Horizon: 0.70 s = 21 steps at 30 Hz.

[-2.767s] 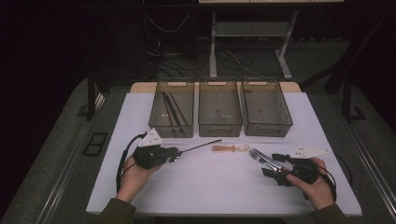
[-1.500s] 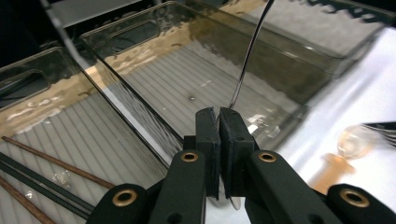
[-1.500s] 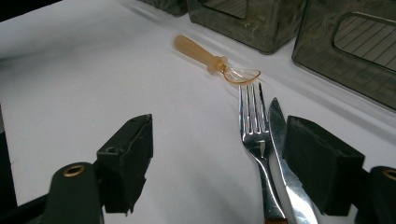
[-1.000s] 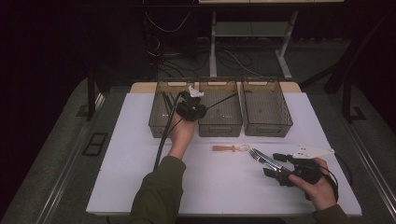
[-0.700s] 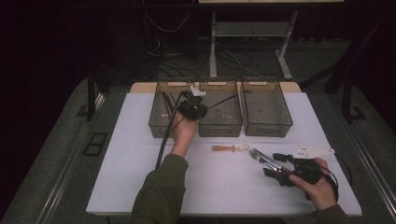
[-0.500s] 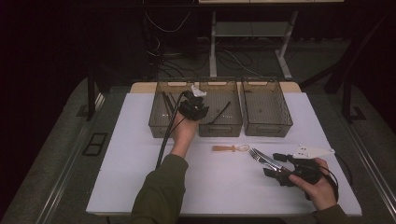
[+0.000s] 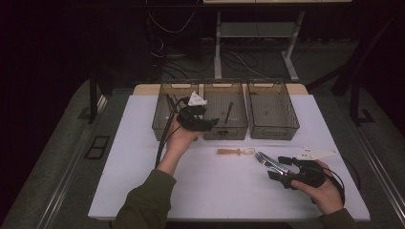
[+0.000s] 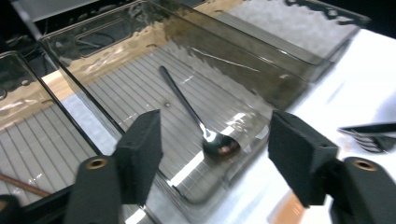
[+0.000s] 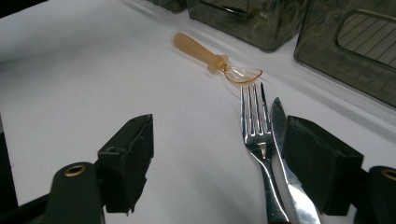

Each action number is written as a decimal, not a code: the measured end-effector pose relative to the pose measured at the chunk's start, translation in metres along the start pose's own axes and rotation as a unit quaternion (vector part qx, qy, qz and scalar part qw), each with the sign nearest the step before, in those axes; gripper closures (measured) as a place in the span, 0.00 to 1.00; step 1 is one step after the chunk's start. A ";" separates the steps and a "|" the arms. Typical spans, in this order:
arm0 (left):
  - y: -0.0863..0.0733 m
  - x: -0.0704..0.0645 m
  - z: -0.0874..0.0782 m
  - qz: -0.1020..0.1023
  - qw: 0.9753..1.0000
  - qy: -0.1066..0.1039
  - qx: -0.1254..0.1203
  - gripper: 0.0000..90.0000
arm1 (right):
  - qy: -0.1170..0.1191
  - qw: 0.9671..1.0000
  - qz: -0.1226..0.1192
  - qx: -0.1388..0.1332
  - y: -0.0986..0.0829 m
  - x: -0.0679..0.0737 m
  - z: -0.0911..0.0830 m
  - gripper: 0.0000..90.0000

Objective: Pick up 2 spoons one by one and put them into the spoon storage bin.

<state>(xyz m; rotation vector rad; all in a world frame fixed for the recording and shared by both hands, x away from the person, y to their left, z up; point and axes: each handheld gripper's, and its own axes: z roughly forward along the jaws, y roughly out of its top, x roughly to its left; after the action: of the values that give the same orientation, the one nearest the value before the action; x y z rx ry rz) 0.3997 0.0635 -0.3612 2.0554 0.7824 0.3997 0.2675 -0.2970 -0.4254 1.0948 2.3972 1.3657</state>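
My left gripper (image 7: 208, 122) hovers open over the near end of the middle smoked-plastic bin (image 7: 224, 131). A black spoon (image 8: 196, 116) lies loose on that bin's ribbed floor, bowl toward me, between and beyond the jaws of the left gripper (image 8: 217, 149). At the table's near right my right gripper (image 7: 278, 168) rests open on the white surface. A steel fork (image 9: 254, 121) and a knife (image 9: 280, 140) lie side by side just inside the right jaw of the right gripper (image 9: 222, 156). Beyond them lies an orange-handled clear spoon (image 9: 210, 58).
Three bins stand in a row at the back: the left bin (image 7: 162, 121) holds dark sticks, the right bin (image 7: 272, 131) looks bare. The white table top (image 7: 143, 181) is open at front left. Cables trail from both grippers.
The left gripper carried the black spoon from the table up to the bins, then let it go into the middle bin. The right hand has stayed put.
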 end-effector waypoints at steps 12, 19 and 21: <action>-0.062 -0.020 -0.038 -0.001 0.999 -0.048 -0.001 0.15 | -0.005 1.000 0.008 0.021 0.015 -0.007 0.016 0.35; -0.092 -0.027 -0.059 0.004 0.998 -0.062 -0.007 0.10 | 0.008 1.000 0.000 0.026 0.029 -0.008 0.027 0.39; -0.100 -0.030 -0.064 0.007 0.998 -0.063 -0.003 0.07 | 0.010 1.000 -0.003 0.028 0.034 -0.008 0.033 0.40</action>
<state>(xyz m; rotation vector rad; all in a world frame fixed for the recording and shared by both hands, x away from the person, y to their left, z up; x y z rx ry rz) 0.3052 0.1252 -0.4073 2.0597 0.6903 0.2764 0.3063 -0.2699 -0.4184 1.0919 2.4646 1.3217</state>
